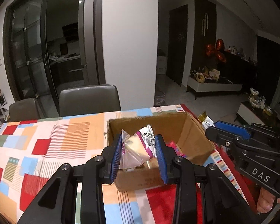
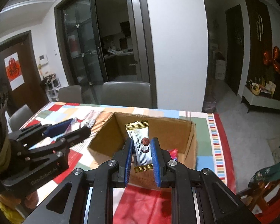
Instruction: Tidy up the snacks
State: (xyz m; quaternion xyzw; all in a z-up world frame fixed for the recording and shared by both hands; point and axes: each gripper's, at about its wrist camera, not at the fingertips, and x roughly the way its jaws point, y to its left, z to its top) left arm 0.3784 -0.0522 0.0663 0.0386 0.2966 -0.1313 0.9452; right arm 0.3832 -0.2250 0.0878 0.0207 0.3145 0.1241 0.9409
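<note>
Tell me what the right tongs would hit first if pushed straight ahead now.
Probably the far inner wall of the cardboard box. The right tongs, shut on the gold-ended snack bar, point over the box's open top; depth is unclear.

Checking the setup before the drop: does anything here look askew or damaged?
Only the cardboard box: its top rim is ragged, with no proper flaps. The left gripper grips a purple-and-clear packet, and the right gripper a gold-ended white bar, over the box.

Boxes: one (image 1: 188, 130)
Grippers: two, left (image 1: 138, 155) and right (image 2: 141, 160)
Held packets: two, purple (image 1: 138, 147) and gold (image 2: 141, 145)
Chairs: three (image 2: 127, 93) (image 2: 70, 94) (image 2: 19, 117)
</note>
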